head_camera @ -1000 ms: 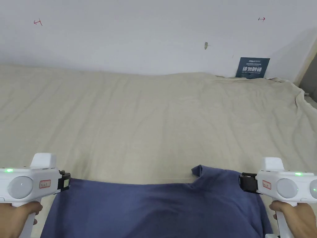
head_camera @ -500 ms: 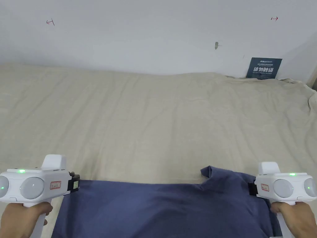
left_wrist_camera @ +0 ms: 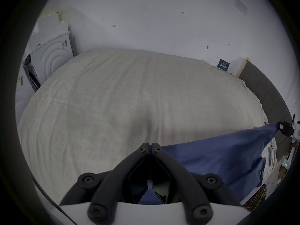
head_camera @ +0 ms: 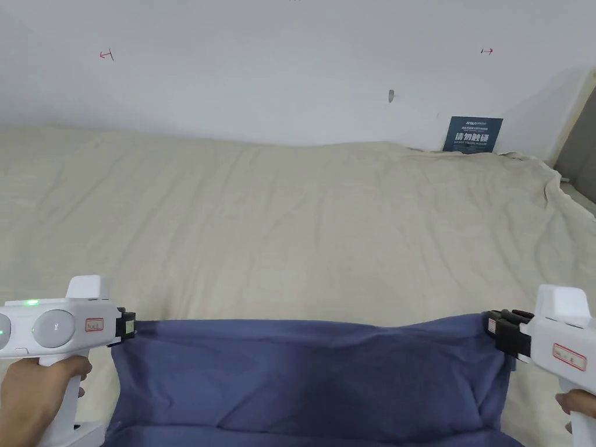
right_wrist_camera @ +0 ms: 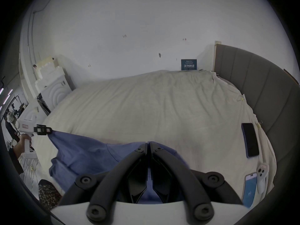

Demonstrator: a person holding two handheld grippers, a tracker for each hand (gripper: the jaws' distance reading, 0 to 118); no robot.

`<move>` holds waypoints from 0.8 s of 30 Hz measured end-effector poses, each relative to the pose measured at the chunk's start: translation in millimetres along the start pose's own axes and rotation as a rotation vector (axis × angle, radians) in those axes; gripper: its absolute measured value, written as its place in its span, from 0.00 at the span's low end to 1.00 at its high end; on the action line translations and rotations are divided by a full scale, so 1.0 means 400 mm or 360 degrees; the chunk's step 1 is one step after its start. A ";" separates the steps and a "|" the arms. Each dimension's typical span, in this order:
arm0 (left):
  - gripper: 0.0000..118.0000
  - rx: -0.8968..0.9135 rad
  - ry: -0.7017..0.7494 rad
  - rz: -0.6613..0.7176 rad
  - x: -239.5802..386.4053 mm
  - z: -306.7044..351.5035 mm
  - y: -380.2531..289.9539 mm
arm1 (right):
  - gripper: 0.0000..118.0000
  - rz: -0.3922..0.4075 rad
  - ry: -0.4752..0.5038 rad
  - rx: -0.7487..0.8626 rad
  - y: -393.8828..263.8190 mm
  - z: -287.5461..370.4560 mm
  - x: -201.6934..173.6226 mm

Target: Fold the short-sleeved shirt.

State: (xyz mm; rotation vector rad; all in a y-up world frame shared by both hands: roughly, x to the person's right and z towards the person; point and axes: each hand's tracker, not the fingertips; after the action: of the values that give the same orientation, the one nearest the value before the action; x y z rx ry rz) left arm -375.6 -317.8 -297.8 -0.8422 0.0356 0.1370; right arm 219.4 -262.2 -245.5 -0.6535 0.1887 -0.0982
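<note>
Holding the blue shirt [head_camera: 308,378] stretched along the bottom of the frame, left gripper [head_camera: 129,329] and right gripper [head_camera: 490,326] both clamping its top corners, seemingly spreading before folding, next probably needing lowering flat onto the bed [head_camera: 291,233].

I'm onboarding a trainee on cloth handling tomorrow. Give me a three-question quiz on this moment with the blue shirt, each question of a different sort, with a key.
1. True or false: the left gripper is shut on a corner of the blue shirt.
2. Multiple choice: the shirt's top edge between the two grippers is A) stretched in a nearly straight line, B) bunched in a heap, C) draped over the headboard.
3. Fill in: the dark phone lies on the ____.

Key
1. True; the right gripper is shut on the other corner.
2. A
3. bed sheet
</note>
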 end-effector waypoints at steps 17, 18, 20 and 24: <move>0.00 -0.0140 0.0032 -0.0022 -0.047 0.152 -0.346 | 0.01 -0.0221 -0.0043 -0.0209 -0.389 0.192 0.030; 0.00 -0.0158 0.0038 -0.0021 -0.047 0.149 -0.366 | 0.01 -0.0241 -0.0057 -0.0233 -0.411 0.185 0.035; 0.00 -0.0181 0.0059 -0.0039 -0.062 0.125 -0.403 | 0.01 -0.0274 -0.0099 -0.0288 -0.452 0.168 0.042; 0.00 -0.0231 0.0081 -0.0033 -0.071 0.107 -0.457 | 0.01 -0.0307 -0.0171 -0.0377 -0.512 0.127 0.045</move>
State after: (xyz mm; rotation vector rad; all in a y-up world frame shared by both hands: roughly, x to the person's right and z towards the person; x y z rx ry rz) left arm -380.1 -409.1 -131.5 -0.9908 0.0654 0.0993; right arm 240.9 -396.5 -83.4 -0.9104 0.0330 -0.2279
